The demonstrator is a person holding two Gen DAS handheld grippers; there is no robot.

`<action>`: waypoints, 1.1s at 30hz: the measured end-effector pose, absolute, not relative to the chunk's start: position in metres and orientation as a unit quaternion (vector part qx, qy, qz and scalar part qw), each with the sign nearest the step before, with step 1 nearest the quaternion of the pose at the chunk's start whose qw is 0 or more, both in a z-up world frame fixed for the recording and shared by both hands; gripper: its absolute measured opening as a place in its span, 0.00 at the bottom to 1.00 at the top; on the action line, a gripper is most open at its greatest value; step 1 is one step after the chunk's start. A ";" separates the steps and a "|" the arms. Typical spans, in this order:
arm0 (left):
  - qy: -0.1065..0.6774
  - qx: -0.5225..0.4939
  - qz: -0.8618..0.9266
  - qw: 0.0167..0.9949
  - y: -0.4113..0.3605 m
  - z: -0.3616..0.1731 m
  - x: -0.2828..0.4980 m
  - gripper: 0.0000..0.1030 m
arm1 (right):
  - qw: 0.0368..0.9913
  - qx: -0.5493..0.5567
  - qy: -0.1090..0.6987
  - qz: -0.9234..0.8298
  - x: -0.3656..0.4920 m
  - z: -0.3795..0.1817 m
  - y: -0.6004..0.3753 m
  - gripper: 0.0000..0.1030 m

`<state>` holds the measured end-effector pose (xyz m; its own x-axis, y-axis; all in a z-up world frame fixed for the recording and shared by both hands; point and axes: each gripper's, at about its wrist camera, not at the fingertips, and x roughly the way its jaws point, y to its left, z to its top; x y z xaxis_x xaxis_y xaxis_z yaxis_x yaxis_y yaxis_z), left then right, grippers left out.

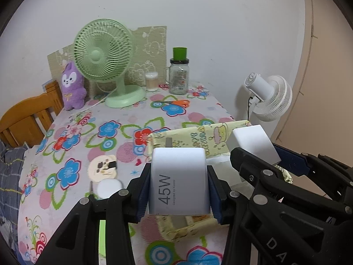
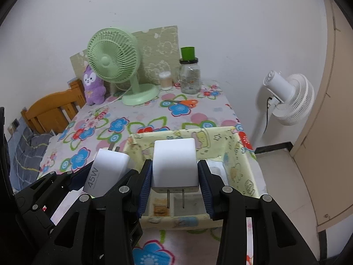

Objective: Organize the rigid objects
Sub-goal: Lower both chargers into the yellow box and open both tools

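My left gripper [image 1: 178, 183] is shut on a white 45W charger [image 1: 178, 178], held over the left rim of the pale yellow fabric basket [image 1: 198, 134]. It also shows in the right wrist view [image 2: 106, 170]. My right gripper [image 2: 175, 176] is shut on a smaller white plug charger [image 2: 174, 163], prongs pointing down, held above the basket [image 2: 240, 167]. That charger also shows in the left wrist view [image 1: 251, 143]. A white item [image 2: 217, 167] and a small brown item [image 2: 160, 207] lie inside the basket.
The flowered tablecloth [image 1: 92, 141] carries a green desk fan [image 1: 103, 50], a purple plush toy [image 1: 71, 86], a glass jar with green lid [image 1: 178, 75], a small cup [image 1: 151, 81], orange scissors [image 1: 178, 103], a bear sticker item [image 1: 103, 167] and a white disc [image 1: 109, 187]. A white floor fan [image 2: 289, 95] stands right.
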<state>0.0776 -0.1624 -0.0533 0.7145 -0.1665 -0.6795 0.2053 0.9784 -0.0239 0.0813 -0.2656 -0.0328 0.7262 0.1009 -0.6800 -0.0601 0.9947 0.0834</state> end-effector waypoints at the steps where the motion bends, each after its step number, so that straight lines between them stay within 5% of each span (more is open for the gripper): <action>1: 0.366 0.028 -0.104 0.924 -0.165 -0.055 0.079 0.46 | 0.928 0.028 0.369 0.041 0.083 -0.034 -0.269 0.43; 33: 0.434 0.030 -0.139 0.890 -0.211 -0.109 0.110 0.47 | 0.900 0.061 0.430 0.033 0.116 -0.091 -0.317 0.43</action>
<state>0.1099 -0.2110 -0.1090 0.5852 -0.2213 -0.7801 0.2734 0.9596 -0.0671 0.1157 -0.3166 -0.0905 0.6286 0.1128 -0.7695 -0.0077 0.9903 0.1388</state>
